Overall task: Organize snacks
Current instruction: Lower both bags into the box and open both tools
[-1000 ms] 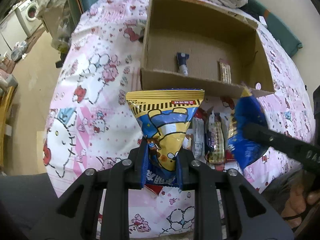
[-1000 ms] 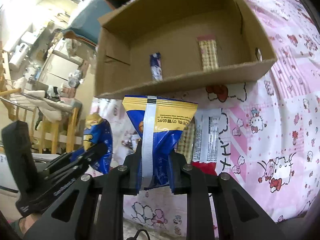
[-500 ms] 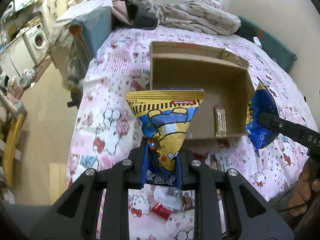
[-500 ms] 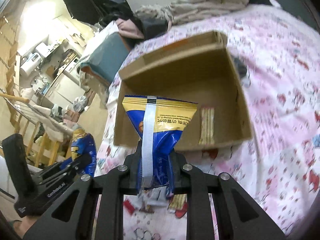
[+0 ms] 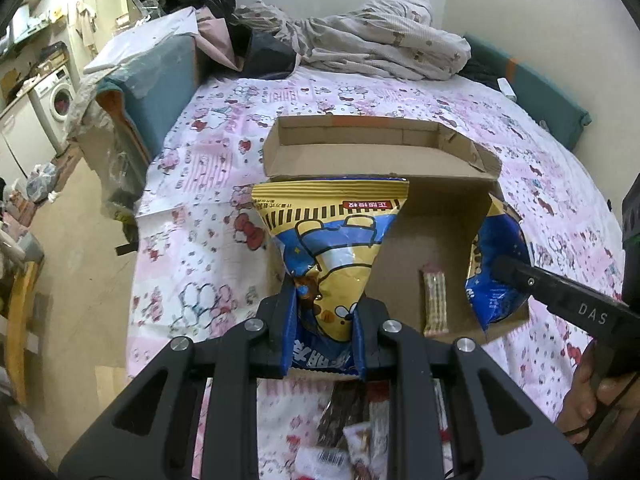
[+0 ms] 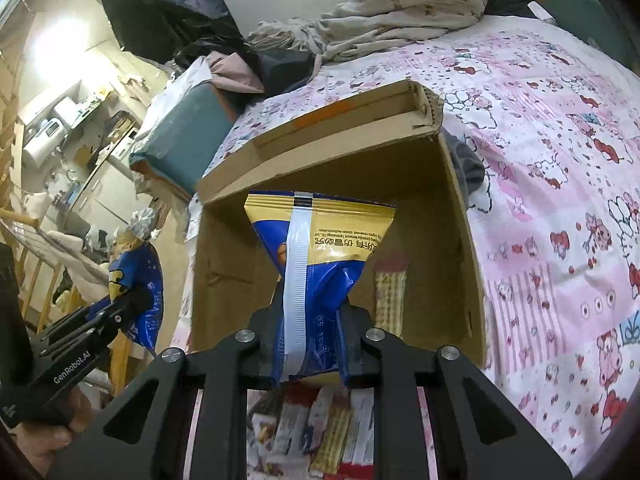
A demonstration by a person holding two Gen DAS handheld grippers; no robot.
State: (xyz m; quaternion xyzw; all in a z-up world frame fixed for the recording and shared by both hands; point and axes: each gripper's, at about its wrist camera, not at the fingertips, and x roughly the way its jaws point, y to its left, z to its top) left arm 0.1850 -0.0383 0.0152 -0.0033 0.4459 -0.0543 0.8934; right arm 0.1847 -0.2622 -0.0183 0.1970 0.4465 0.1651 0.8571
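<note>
My left gripper is shut on a blue and yellow snack bag, held up in front of the open cardboard box. My right gripper is shut on a second blue and yellow snack bag, its back seam facing me, raised over the same box. Each gripper shows in the other's view with its bag: the right one at the right, the left one at the left. A thin wafer packet lies on the box floor.
Several small snack packets lie on the pink patterned bedspread below the grippers. Crumpled bedding is piled at the far end. A teal cushion and the bed's left edge drop to the floor.
Both grippers rose with their bags and tilted up toward the box. The loose packets slid down below the fingers, and the box now sits behind the bags.
</note>
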